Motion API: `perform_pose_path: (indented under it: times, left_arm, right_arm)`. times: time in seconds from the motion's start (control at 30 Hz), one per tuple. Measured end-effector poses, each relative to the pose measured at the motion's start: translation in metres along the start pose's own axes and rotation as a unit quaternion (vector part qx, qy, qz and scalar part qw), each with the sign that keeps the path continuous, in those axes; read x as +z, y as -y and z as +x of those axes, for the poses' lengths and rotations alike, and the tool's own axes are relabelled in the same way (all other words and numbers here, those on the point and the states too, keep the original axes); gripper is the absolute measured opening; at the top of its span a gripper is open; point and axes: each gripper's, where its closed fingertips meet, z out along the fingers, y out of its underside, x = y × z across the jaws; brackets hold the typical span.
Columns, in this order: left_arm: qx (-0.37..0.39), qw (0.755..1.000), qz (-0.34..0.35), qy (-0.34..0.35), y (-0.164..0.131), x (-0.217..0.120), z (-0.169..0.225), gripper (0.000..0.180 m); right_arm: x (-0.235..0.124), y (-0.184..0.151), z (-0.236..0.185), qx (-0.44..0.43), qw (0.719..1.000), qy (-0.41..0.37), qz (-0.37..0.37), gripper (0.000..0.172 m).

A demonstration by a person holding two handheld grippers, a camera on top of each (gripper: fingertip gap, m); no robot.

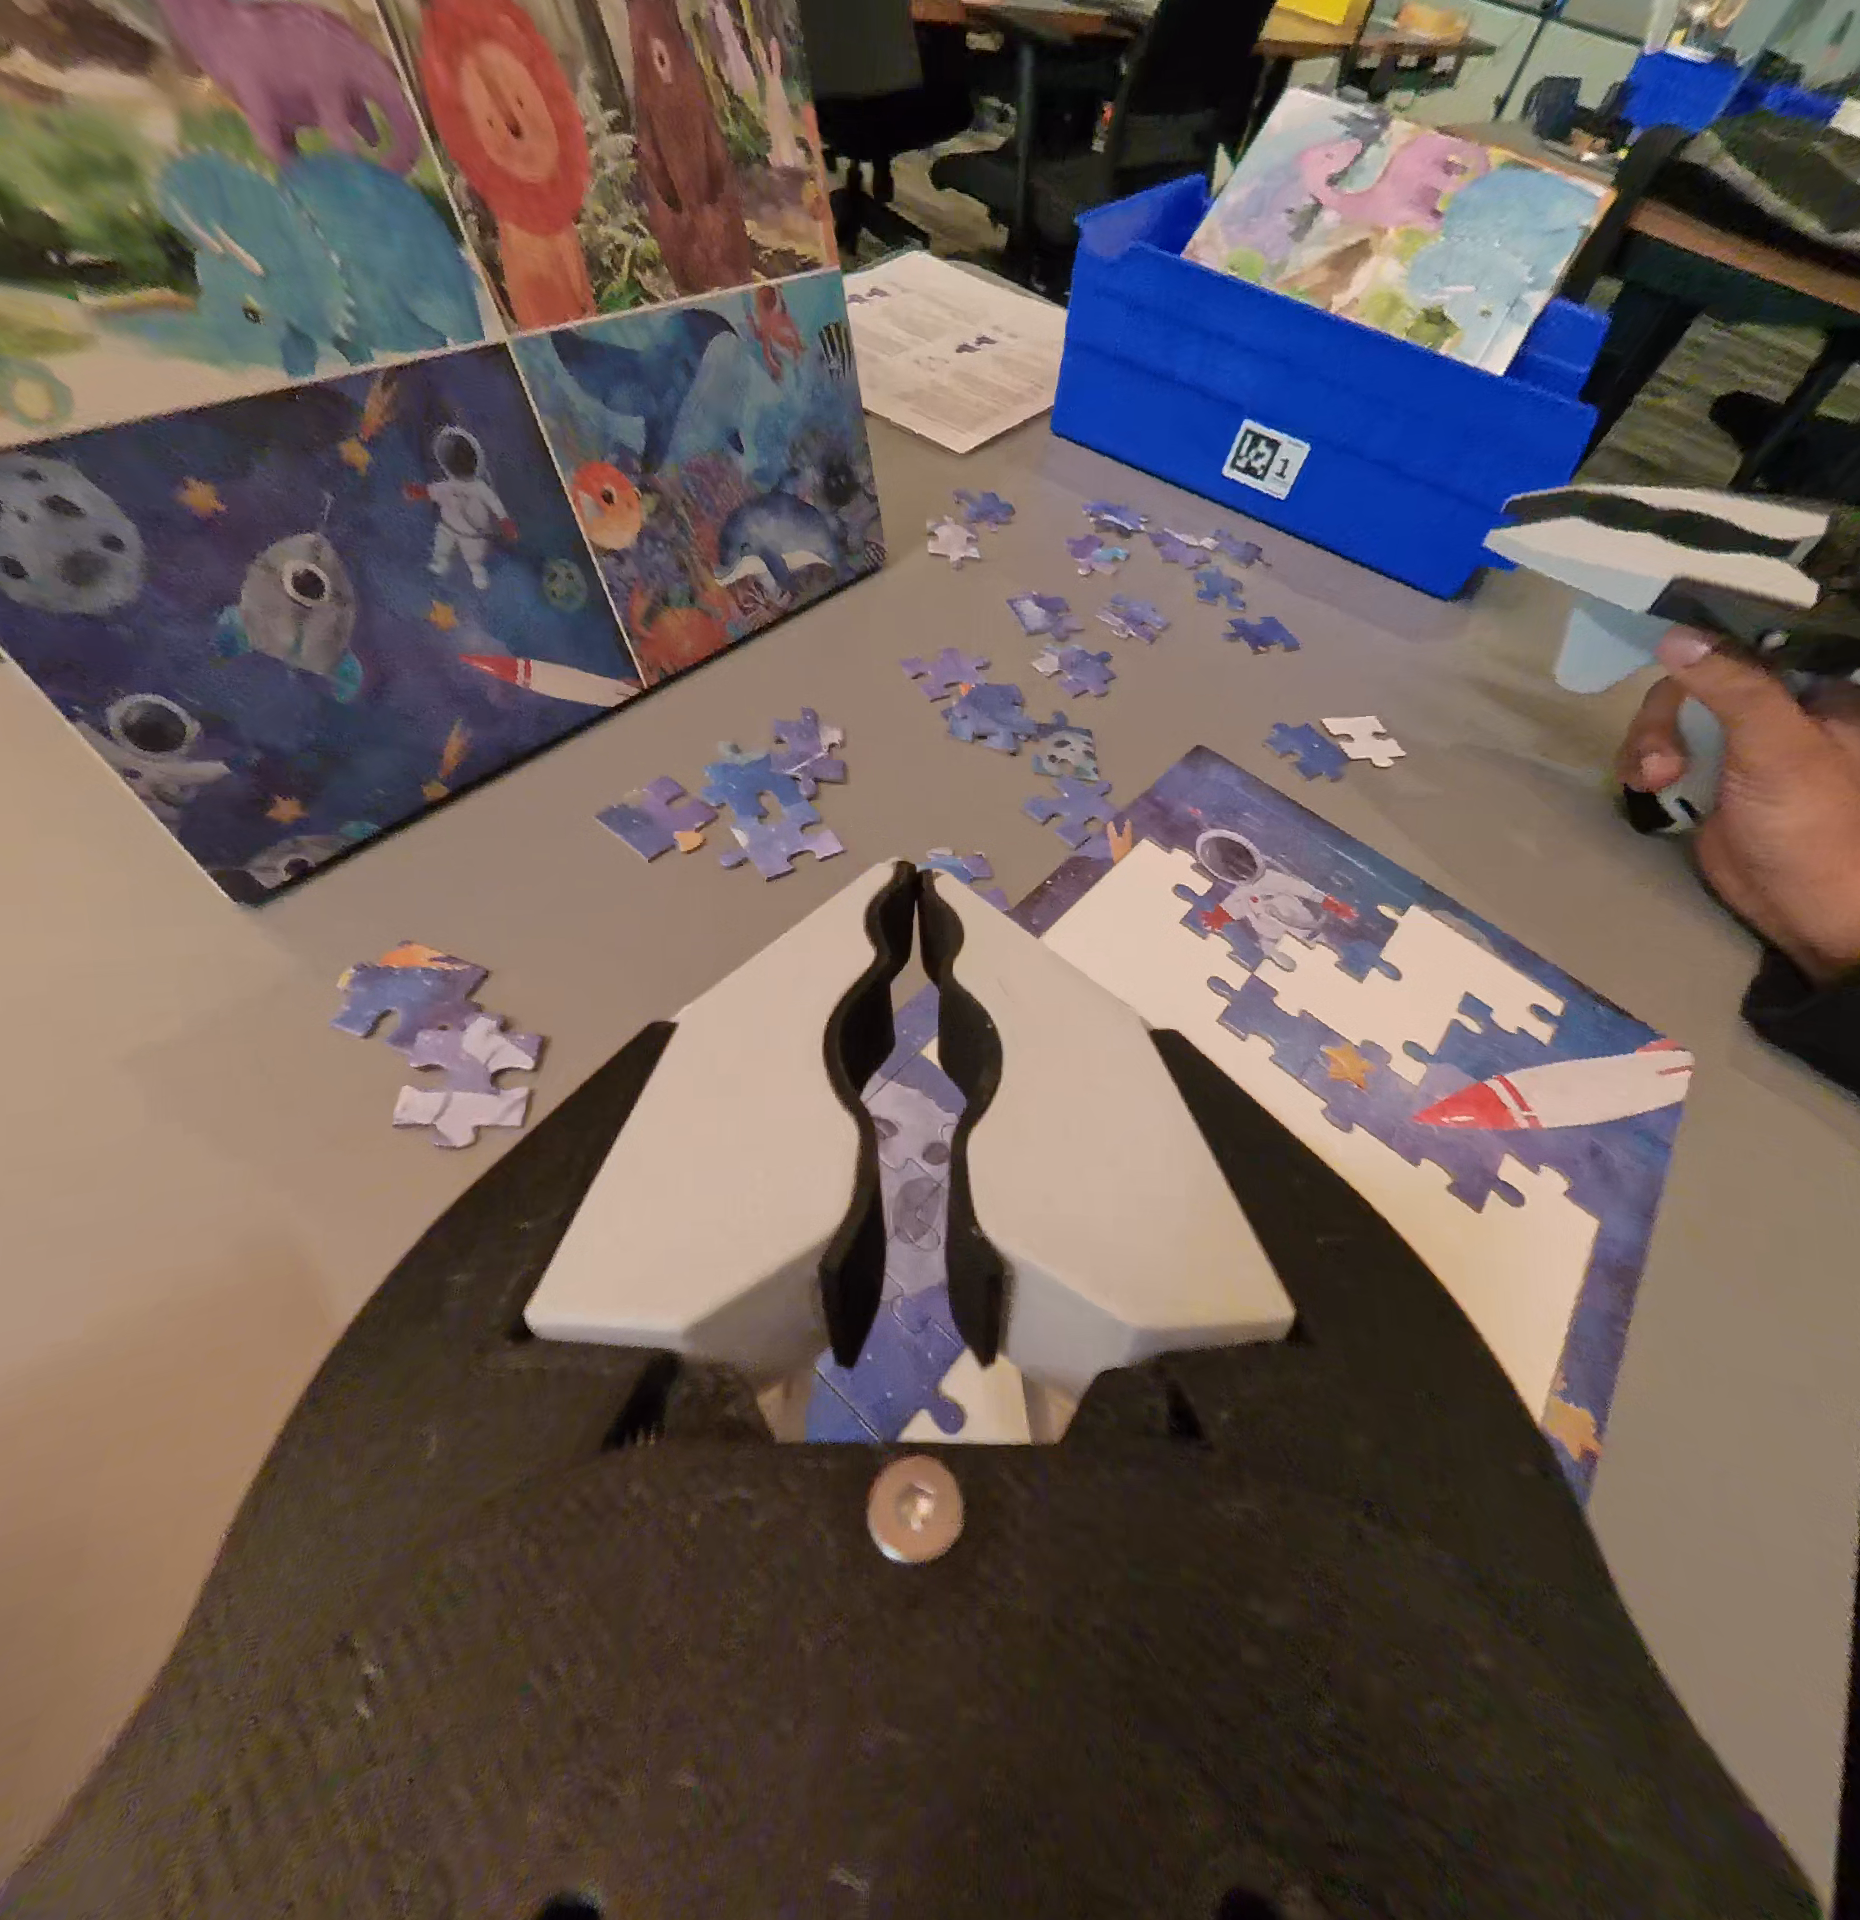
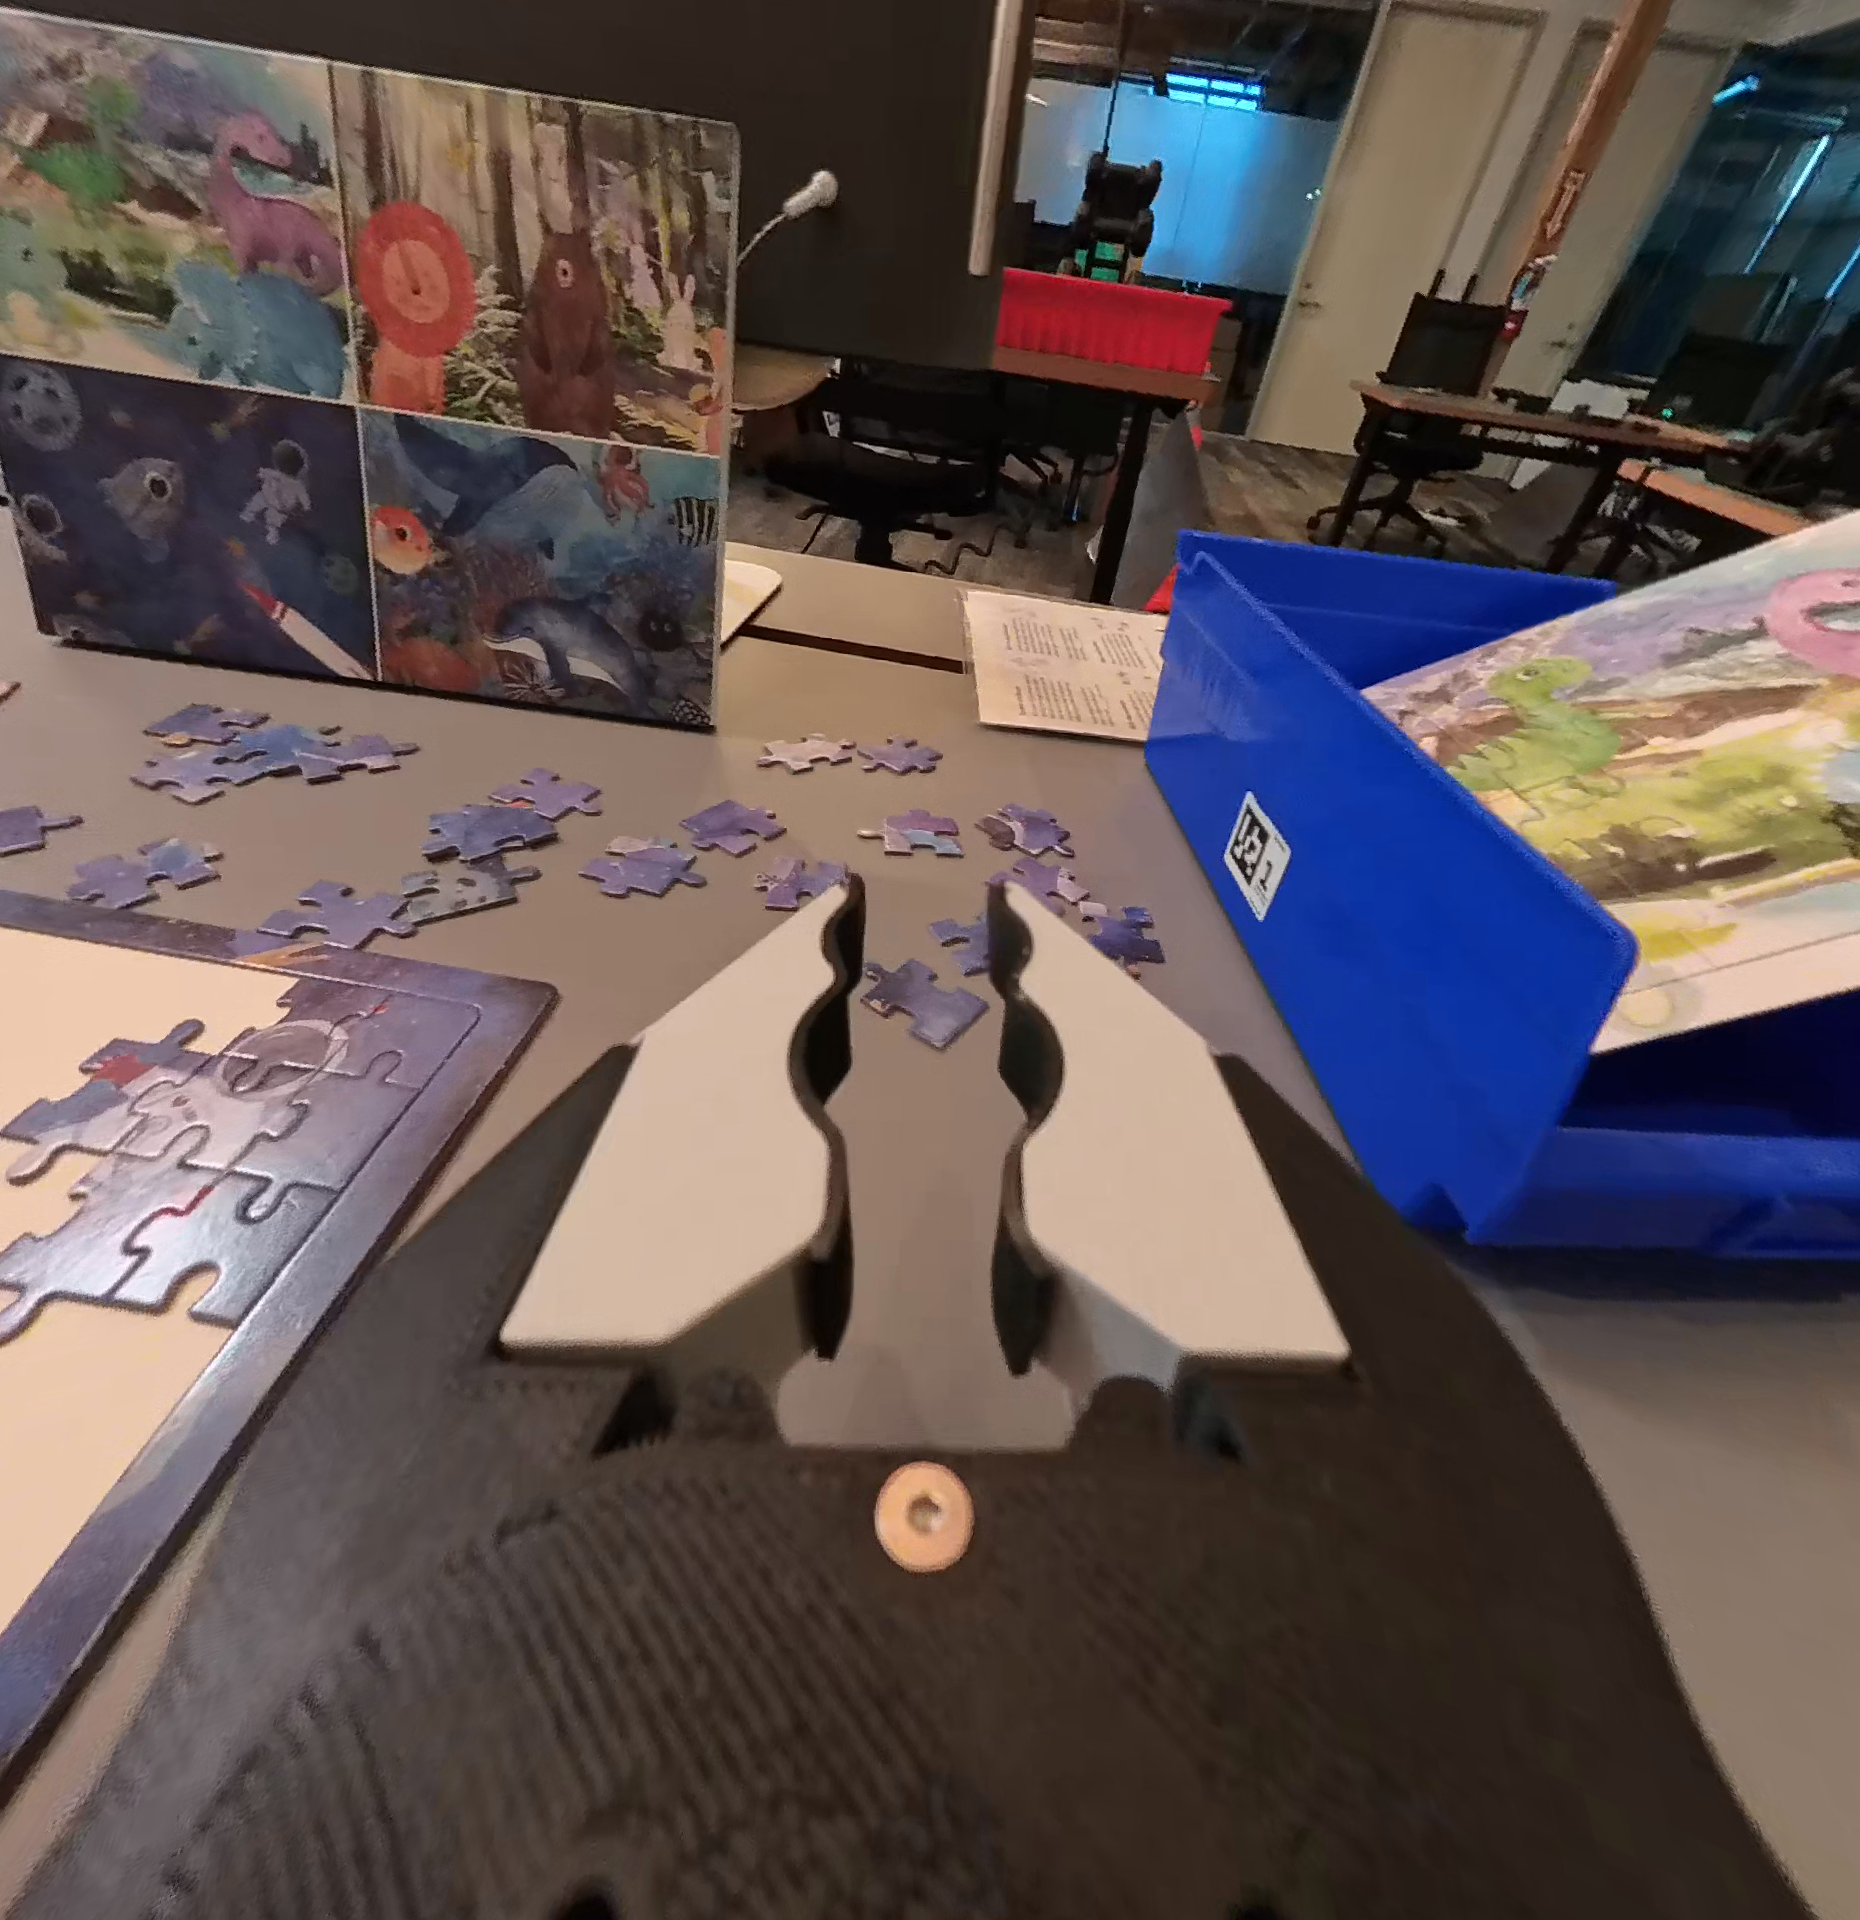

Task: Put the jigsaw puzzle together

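My left tongs together, empty, over puzzle board; right tongs apart above loose piece. Board partly filled, many pieces on counter.

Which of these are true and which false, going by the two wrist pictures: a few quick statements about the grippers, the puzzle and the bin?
1. The left gripper has its fingertips together. True.
2. The right gripper is clamped on a puzzle piece. False: its fingers stand apart, and the loose piece lies flat on the table between them.
3. The puzzle board is fully filled in. False: much of it is bare white.
4. The bin is blue. True.
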Motion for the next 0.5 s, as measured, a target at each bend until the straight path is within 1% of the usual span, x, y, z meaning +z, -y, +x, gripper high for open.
perform_pose_path:
  times: [0.07,0.2,0.3,0.4,0.5]
  left_arm:
    - [-0.019,1.000,0.009,-0.005,0.002,-0.002,-0.003,0.000]
    - [-0.062,0.997,0.037,-0.005,0.009,-0.006,-0.010,0.000]
    - [-0.091,0.995,0.038,-0.017,0.003,-0.001,-0.012,0.000]
    - [-0.086,0.996,0.027,0.005,-0.004,0.003,-0.019,0.000]
    - [-0.073,0.997,0.014,0.028,-0.010,0.006,-0.024,0.000]
  right_arm:
    - [0.001,-0.001,-0.004,-0.016,1.000,0.002,-0.005,0.020]
    - [0.003,-0.003,-0.006,-0.035,0.999,-0.006,-0.013,0.022]
    - [0.002,-0.002,0.001,-0.027,0.999,-0.028,-0.010,0.024]
    - [0.000,0.000,0.007,-0.008,0.999,-0.036,-0.002,0.029]
    - [-0.001,0.002,0.011,0.014,0.999,-0.033,0.007,0.031]
